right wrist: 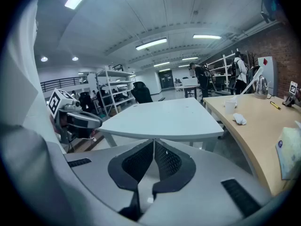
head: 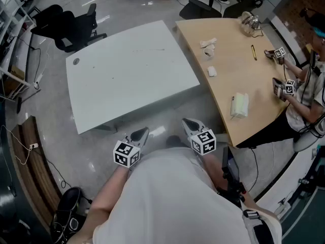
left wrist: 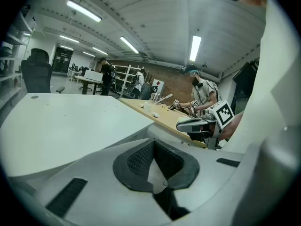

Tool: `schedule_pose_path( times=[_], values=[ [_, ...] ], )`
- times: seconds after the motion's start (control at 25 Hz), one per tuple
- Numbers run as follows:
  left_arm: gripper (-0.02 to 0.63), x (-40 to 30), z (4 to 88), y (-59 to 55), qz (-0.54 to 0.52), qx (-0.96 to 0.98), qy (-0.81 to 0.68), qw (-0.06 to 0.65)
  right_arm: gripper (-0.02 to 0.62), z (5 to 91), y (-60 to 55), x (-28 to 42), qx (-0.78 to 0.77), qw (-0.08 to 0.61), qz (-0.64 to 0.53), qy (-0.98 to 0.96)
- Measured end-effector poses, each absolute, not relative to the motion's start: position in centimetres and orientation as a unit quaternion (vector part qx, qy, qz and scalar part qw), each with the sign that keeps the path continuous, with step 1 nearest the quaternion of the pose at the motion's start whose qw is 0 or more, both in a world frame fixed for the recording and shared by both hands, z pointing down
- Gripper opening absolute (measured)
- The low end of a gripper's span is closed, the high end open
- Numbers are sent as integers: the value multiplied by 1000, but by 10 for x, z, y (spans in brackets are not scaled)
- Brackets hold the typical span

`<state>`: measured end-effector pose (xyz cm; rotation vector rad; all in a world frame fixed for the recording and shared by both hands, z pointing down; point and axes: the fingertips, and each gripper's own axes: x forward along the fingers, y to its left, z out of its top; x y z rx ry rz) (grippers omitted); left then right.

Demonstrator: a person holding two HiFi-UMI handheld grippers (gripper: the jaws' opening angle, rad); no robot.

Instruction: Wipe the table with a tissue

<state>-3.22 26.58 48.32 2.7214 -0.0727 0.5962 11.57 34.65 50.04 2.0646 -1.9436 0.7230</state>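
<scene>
Both grippers hang close to my body over the floor, short of the white table (head: 127,75)'s near edge. My left gripper (head: 139,135) is shut, its dark pads meeting with nothing between them (left wrist: 154,142). Empty too is my right gripper (head: 190,126), jaws shut tip to tip (right wrist: 154,141). A pack of tissues (head: 239,105) lies on the wooden table (head: 238,70) to the right, also seen at the right edge of the right gripper view (right wrist: 289,152). Crumpled tissues (head: 212,71) lie farther back on that table. The white table top (right wrist: 164,117) is bare.
Another person (head: 304,85) sits at the wooden table's far right side holding two grippers. A pen (head: 253,52) and a glass vessel (head: 249,22) lie on that table. Black office chairs (head: 71,27) stand behind the white table. Cables run over the floor at the left.
</scene>
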Motion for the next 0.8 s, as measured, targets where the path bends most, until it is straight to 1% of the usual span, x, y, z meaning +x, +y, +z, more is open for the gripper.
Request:
schedule_pose_path(
  times=[0.36,0.72,0.8],
  values=[
    [5,69,478,227,218,963,4,161,18,508,308,224,718,137,236,-640],
    [5,144,470,209,232,961,2,152,18,535,306,311,722,238,229,-608],
    [6,155,467,205,233,961,-4,150,18,540,306,328,714,277,218,-605]
  ],
)
